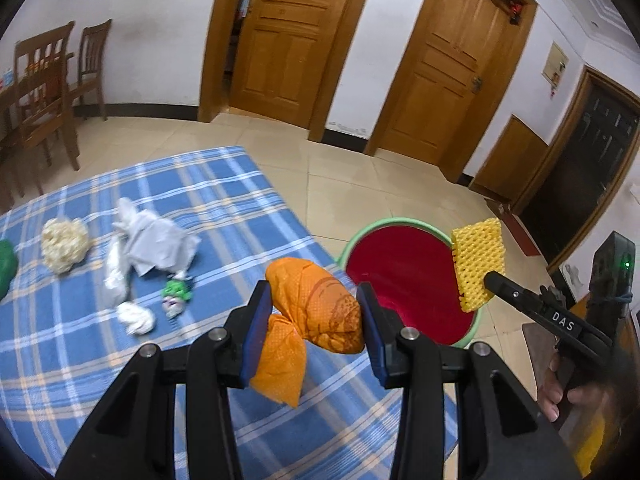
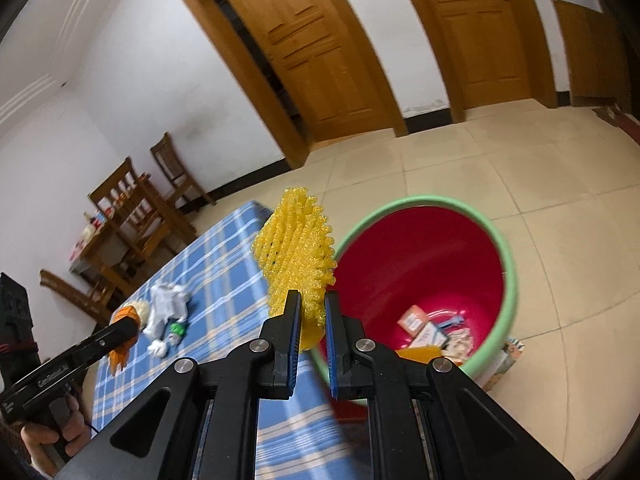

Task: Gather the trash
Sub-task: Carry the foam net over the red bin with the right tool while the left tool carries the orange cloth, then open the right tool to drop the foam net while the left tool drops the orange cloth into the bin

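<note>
Where foam net (image 2: 298, 256) crumples, holed.

Worktop (image 1: 224, 208) at 9 o'clock of the bin (image 1: 408, 276), which stands on the floor (image 1: 360, 176). On the worktop: crumpled paper (image 1: 154, 242), a foam wad (image 1: 66, 248) at its 9 o'clock, a small wrapper (image 1: 176, 294) at its 6 o'clock. Scraps (image 2: 432, 330) lie in the bin. Chairs (image 1: 44, 92) stand beyond the worktop at 10 o'clock; doors (image 1: 288, 36) at 12.

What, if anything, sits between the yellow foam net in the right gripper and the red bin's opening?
Nothing visible. The yellow foam net, clamped in the right gripper, hangs beside the red bin rim; the opening is uncovered, with trash only at the bottom.
</note>
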The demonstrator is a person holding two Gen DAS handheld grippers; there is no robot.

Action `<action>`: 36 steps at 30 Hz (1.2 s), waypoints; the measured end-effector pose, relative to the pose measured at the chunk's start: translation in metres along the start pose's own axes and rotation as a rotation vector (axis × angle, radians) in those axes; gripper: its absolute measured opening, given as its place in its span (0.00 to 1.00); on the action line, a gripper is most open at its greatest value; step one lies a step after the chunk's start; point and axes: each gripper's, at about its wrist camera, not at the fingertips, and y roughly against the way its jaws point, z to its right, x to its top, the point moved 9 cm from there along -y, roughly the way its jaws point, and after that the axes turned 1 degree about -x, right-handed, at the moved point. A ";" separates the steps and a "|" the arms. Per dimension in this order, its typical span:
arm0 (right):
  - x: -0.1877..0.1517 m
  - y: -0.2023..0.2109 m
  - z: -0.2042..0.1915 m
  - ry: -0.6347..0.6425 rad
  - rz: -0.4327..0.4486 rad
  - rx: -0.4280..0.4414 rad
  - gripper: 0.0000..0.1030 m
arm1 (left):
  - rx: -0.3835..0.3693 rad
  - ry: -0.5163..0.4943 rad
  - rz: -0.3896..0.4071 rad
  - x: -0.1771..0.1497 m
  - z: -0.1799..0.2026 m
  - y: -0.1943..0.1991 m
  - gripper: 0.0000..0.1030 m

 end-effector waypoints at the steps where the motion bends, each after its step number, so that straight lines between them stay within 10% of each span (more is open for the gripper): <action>1: 0.002 0.000 0.007 -0.009 0.004 -0.007 0.11 | -0.011 -0.011 -0.003 0.001 0.006 -0.006 0.42; 29: -0.001 -0.039 0.096 -0.068 -0.050 -0.147 0.14 | -0.183 -0.185 -0.180 -0.025 0.101 -0.131 0.43; 36: 0.000 -0.038 0.095 -0.074 -0.050 -0.151 0.21 | -0.183 -0.211 -0.161 -0.024 0.112 -0.130 0.61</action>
